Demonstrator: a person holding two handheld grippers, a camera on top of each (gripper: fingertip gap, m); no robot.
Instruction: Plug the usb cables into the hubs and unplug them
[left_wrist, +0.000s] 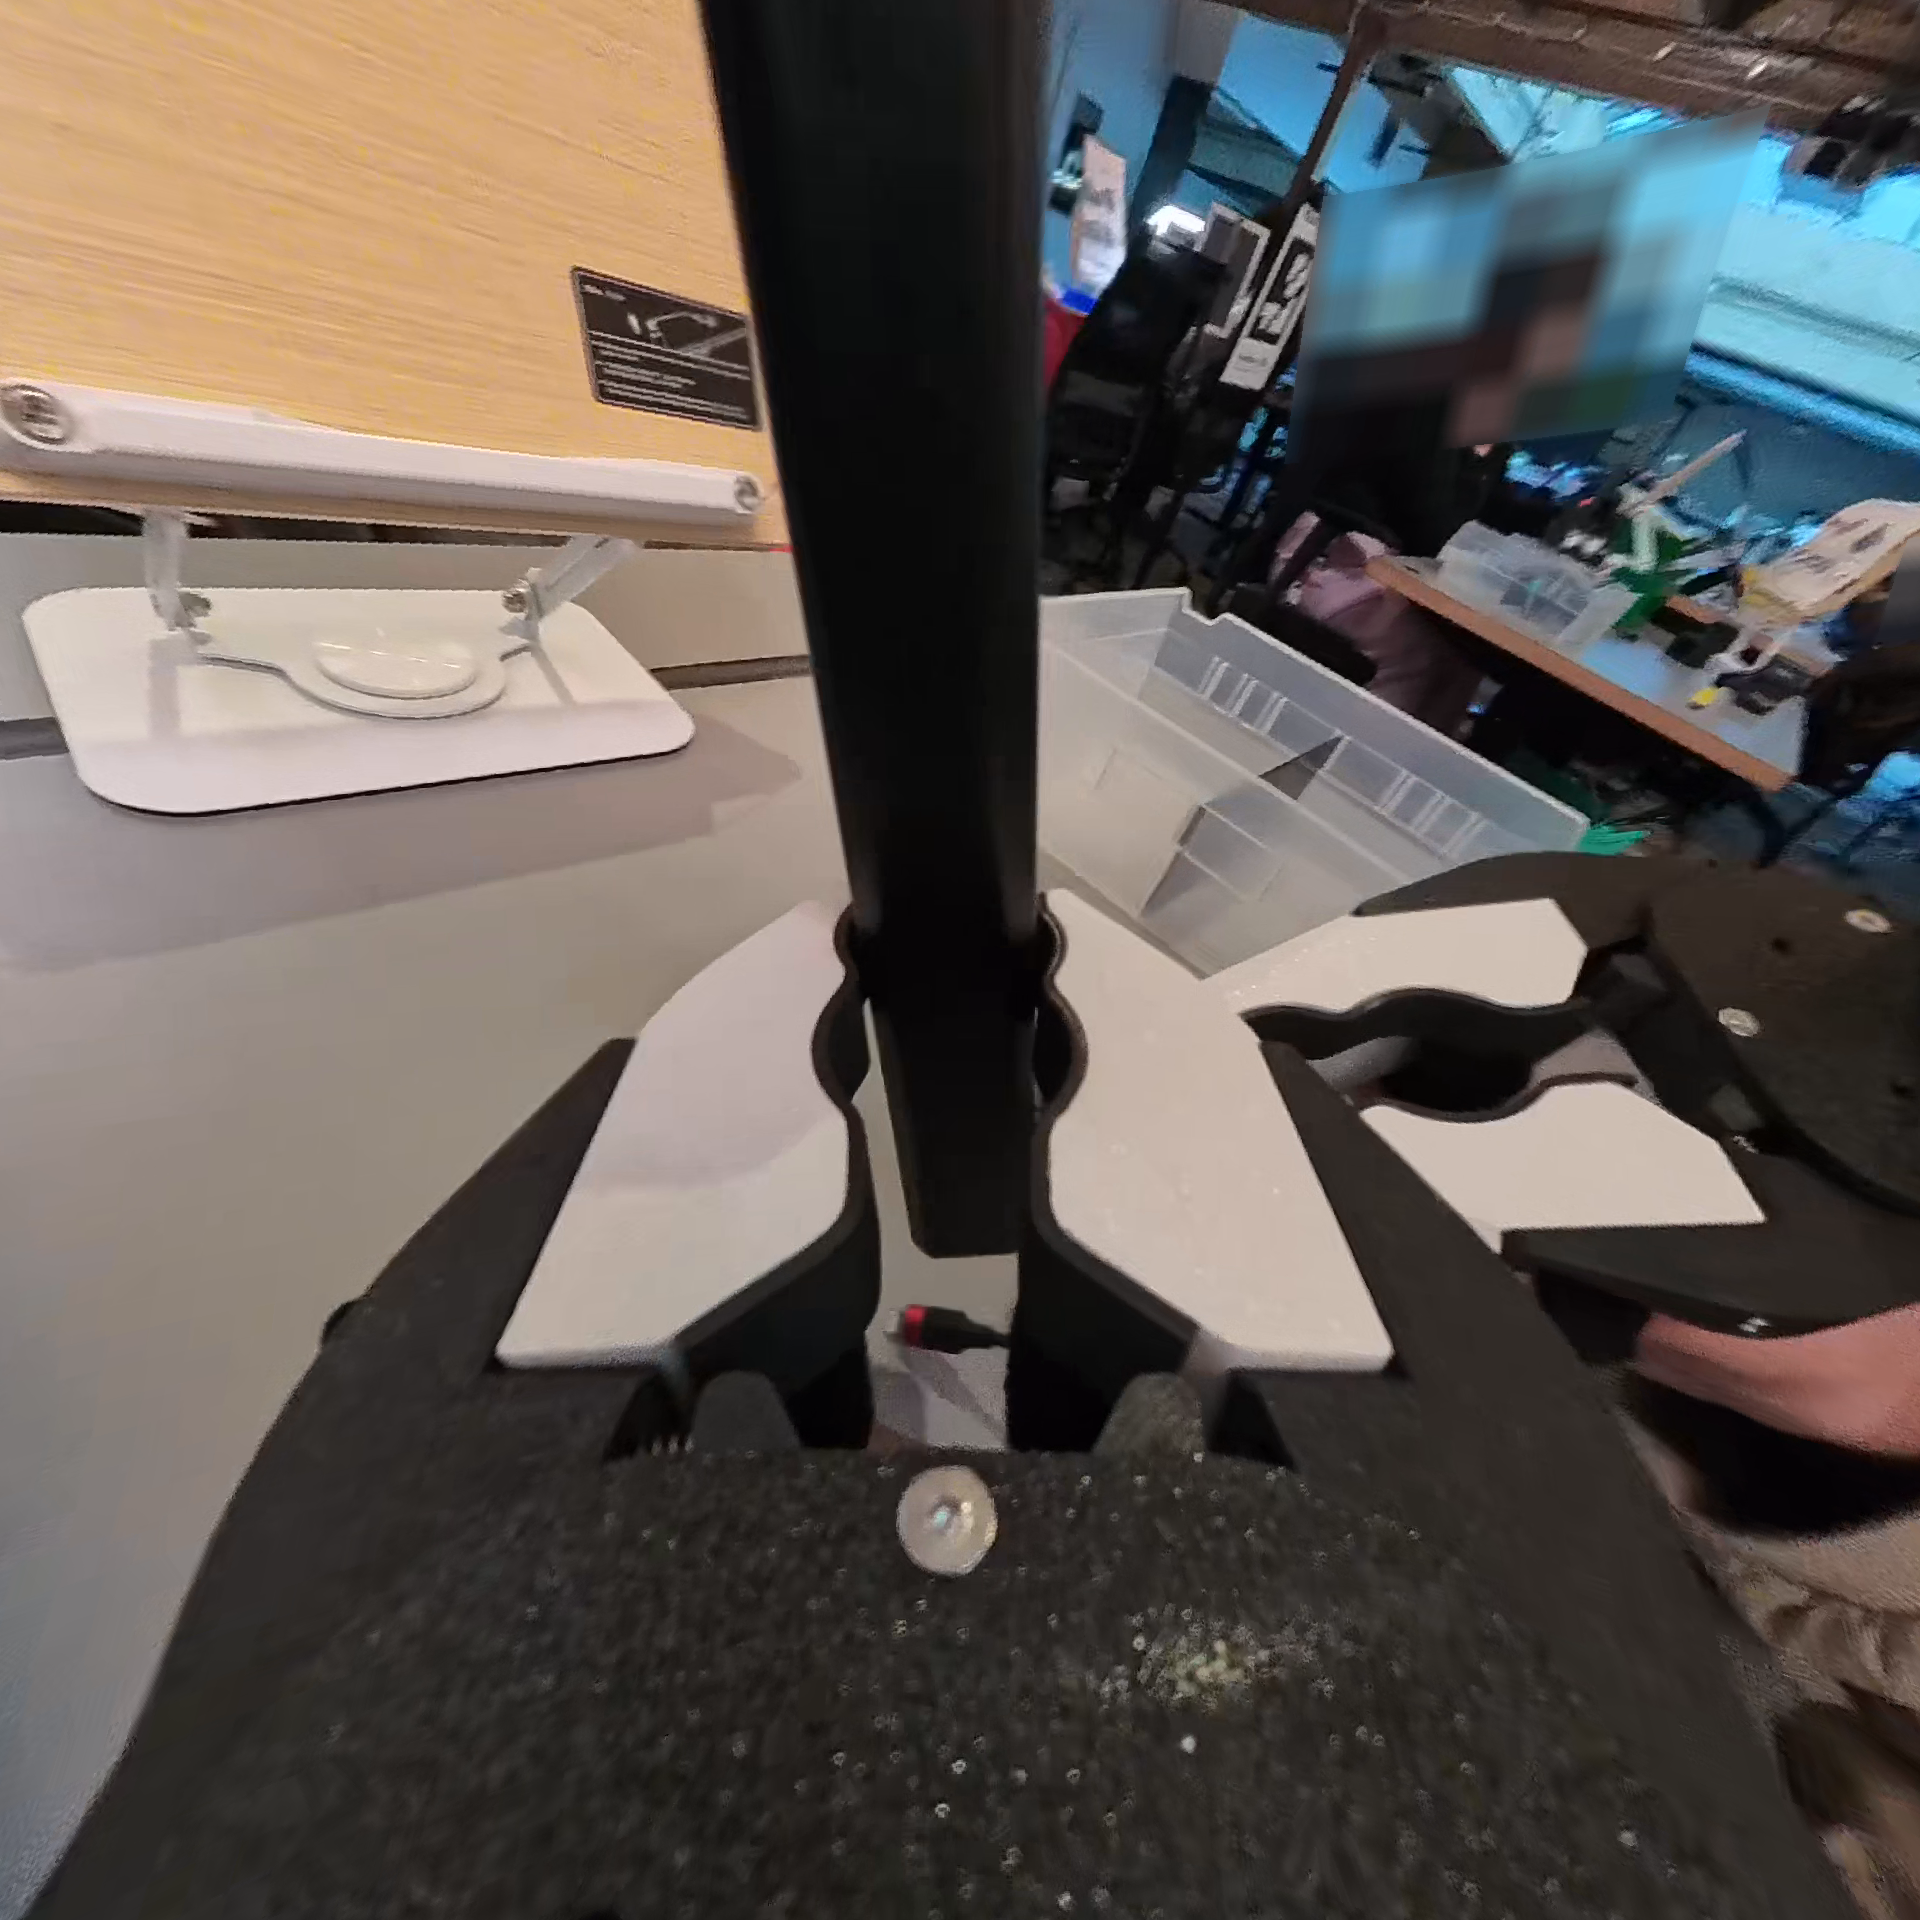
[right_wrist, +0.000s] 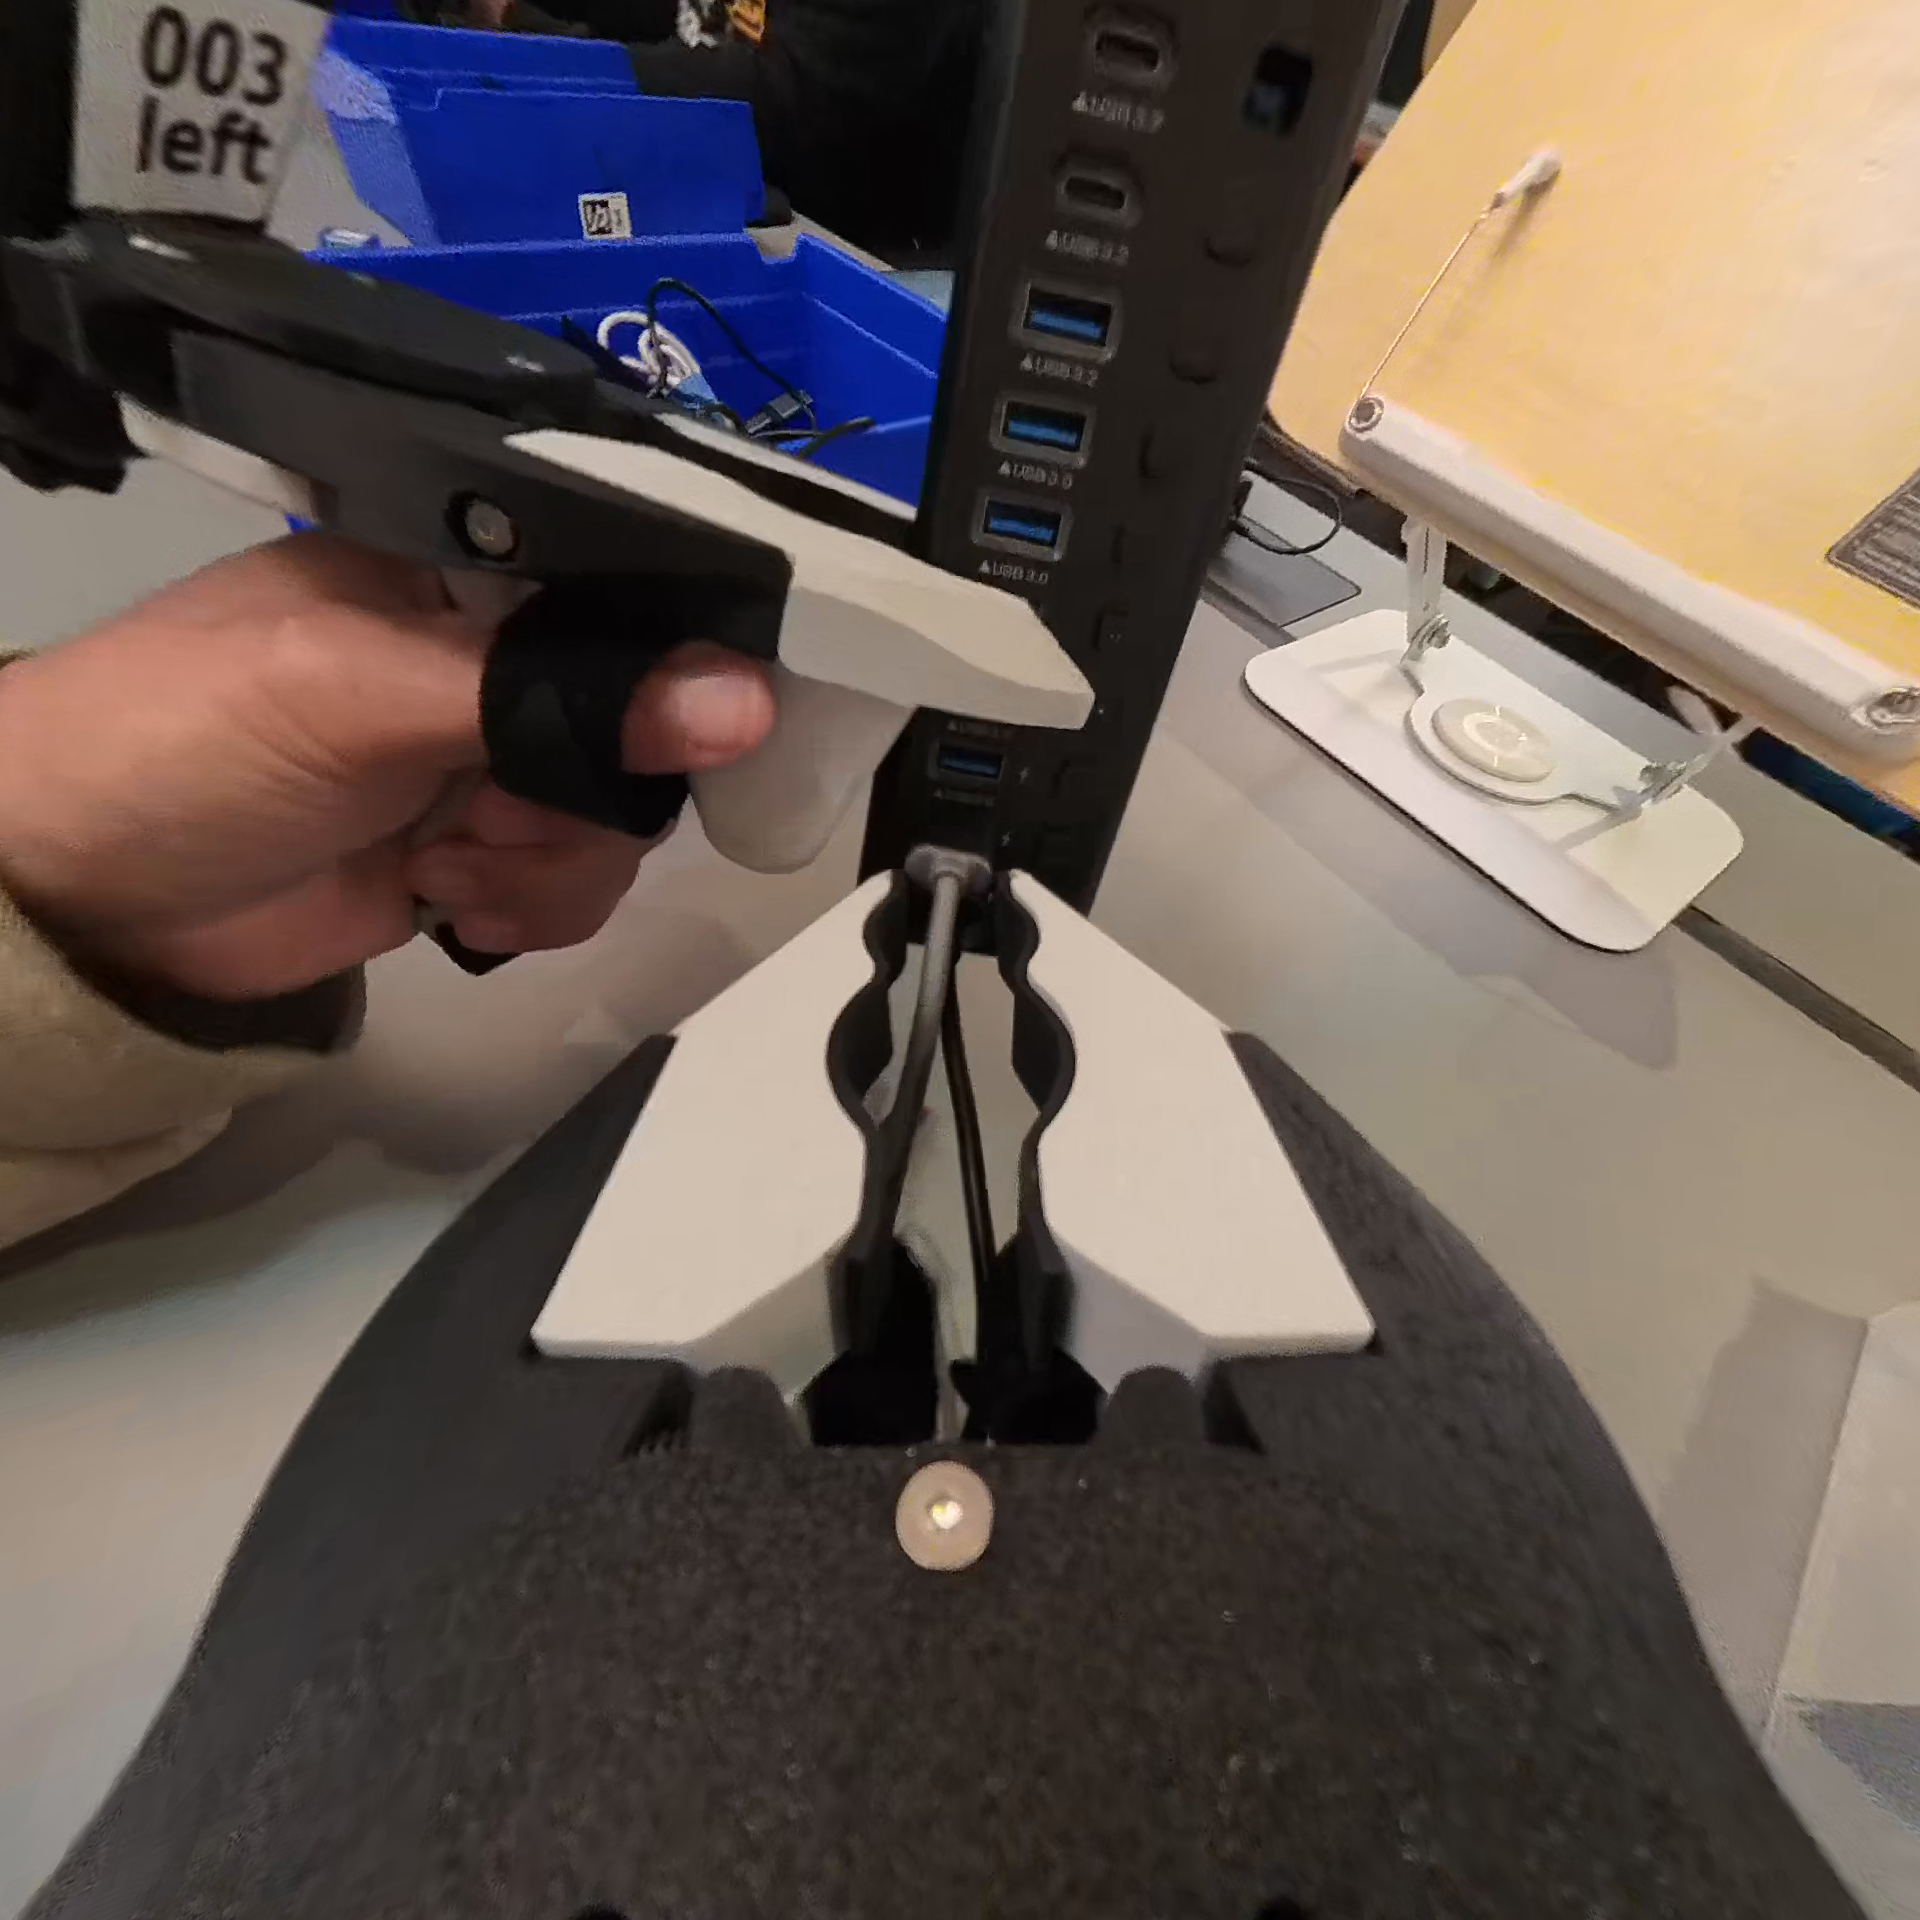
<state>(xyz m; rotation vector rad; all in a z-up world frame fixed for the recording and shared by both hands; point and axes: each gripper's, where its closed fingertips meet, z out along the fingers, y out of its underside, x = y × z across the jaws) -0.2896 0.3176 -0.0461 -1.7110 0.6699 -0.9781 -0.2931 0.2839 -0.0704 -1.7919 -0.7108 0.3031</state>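
Left tool (left_wrist: 948, 997) clamped on black hub (left_wrist: 914, 623), gripping its narrow sides; hub held upright above grey surface (left_wrist: 312, 1039). Right tool (right_wrist: 948, 914) pinched at its tips on grey plug (right_wrist: 943, 864), at hub's (right_wrist: 1122, 416) lowest visible port; whether seated in port or just touching cannot be told. Grey cable (right_wrist: 914, 1049) running back from plug between right tool's fingers (right_wrist: 727, 1174), a thinner black cable (right_wrist: 971, 1164) beside it. Blue ports (right_wrist: 1042, 430) stacked up hub's face above plug. Left of hub in right wrist view: left tool (right_wrist: 1039, 686) coming in side-on, hand (right_wrist: 312, 769) around its handle, blue bin (right_wrist: 644, 270) beyond. Right of hub there: white stand (right_wrist: 1496, 790) bearing wooden board (right_wrist: 1662, 312). Below hub in left wrist view: red-tipped plug (left_wrist: 925, 1328) lying on surface. Right of hub there: clear bin (left_wrist: 1299, 748), right tool (left_wrist: 1288, 1023).
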